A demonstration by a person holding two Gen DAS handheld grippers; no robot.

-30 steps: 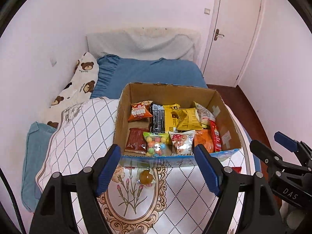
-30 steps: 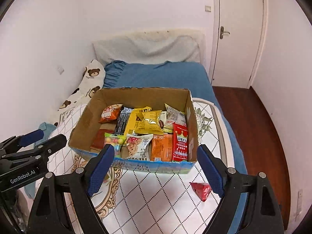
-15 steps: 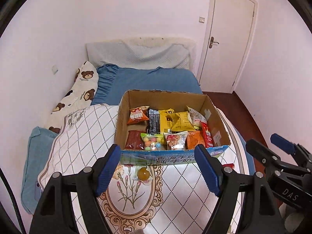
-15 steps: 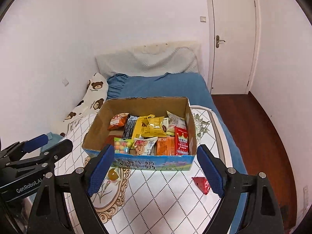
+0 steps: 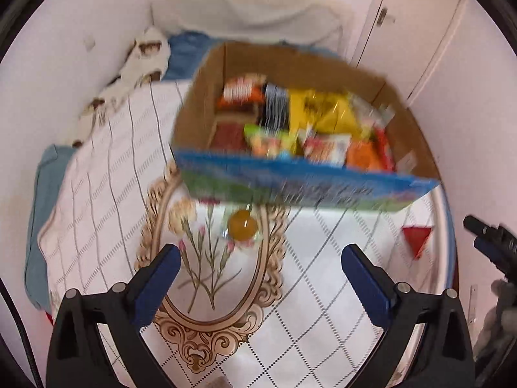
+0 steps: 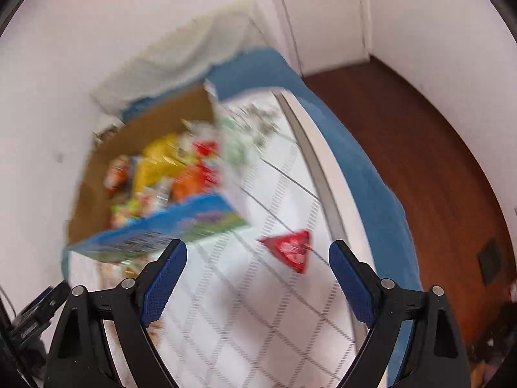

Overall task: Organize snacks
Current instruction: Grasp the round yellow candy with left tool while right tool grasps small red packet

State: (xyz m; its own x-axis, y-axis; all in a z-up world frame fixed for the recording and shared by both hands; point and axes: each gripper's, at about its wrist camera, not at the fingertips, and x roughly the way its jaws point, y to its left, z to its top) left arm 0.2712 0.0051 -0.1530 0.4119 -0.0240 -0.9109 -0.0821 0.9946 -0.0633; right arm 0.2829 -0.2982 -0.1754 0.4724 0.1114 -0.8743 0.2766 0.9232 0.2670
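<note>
Both frames are motion-blurred on my end. My left gripper (image 5: pixel 260 266) has its fingers spread wide with nothing between them, hanging over the quilt (image 5: pixel 310 291) on the bed. The round orange snack (image 5: pixel 242 225) in its clear wrapper lies on the quilt's floral oval, just ahead of the fingers and just in front of the cardboard box (image 5: pixel 290 184). The box sits on the quilt, packed with snack packets (image 5: pixel 320 113): yellow, orange, red, a dark striped one, details too smeared to read. My right gripper (image 6: pixel 257 263) is also released, fingers wide apart and empty. The red triangular snack (image 6: pixel 290 249) lies on the quilt ahead of it, nearer the right finger, apart from the box's near corner. In the left view the same red triangle (image 5: pixel 416 236) sits right of the box, with the right gripper's tip at frame edge.
</note>
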